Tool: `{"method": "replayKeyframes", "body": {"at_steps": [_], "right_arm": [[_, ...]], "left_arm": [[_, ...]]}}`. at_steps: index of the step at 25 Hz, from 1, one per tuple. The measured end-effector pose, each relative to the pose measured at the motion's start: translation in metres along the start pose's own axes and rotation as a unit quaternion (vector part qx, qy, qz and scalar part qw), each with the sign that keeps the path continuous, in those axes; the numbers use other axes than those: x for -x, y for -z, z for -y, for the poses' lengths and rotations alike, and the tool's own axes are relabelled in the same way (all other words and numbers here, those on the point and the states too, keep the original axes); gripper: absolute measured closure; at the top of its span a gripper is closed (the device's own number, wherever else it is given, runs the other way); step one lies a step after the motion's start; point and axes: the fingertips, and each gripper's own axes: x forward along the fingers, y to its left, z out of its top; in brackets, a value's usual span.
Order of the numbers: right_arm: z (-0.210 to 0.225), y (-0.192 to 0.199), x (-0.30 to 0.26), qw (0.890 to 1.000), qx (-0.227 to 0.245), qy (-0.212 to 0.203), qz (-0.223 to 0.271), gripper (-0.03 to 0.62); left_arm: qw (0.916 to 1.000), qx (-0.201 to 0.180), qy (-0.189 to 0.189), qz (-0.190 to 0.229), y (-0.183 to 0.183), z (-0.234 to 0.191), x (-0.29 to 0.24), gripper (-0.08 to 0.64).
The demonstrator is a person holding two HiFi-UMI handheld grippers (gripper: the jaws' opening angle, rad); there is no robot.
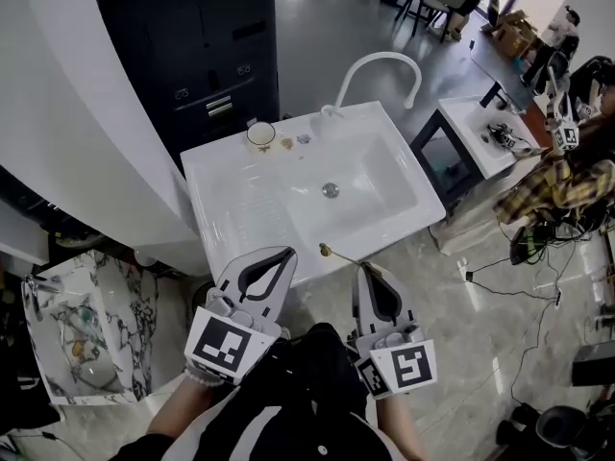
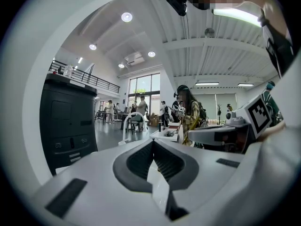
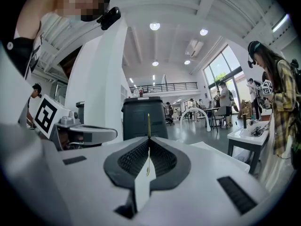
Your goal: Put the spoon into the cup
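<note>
Off sink's (image 1: 226,209) front edge, spoon (image 1: 341,254) is clamped in right tool (image 1: 364,270); release is best made only once tipped over cup (image 1: 260,134).

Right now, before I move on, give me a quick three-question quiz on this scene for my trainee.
1. True or false: the spoon already lies in the cup.
2. Which gripper holds the spoon?
3. Fill in: in the head view, the cup stands on the back rim of the sink, to the ___ of the faucet.
Key: 1 false, the spoon is out over the sink's near edge. 2 the right gripper, its fingers shut on the handle. 3 left.
</note>
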Motion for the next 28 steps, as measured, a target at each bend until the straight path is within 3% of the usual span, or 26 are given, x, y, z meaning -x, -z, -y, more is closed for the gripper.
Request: {"method": "replayKeyframes", "body": {"at_steps": [17, 28], "right_arm": [[0.011, 0.0, -0.059, 0.997, 0.004, -0.069, -0.018, 0.583], [0.031, -0.011, -0.117, 0.991, 0.011, -0.135, -0.025, 0.583]], "left_arm": [[0.998, 0.002, -0.064, -0.001, -0.004, -0.039, -0.021, 0.56], [0.991, 0.017, -0.133, 0.0, -0.012, -0.074, -0.048, 0.56]]}}
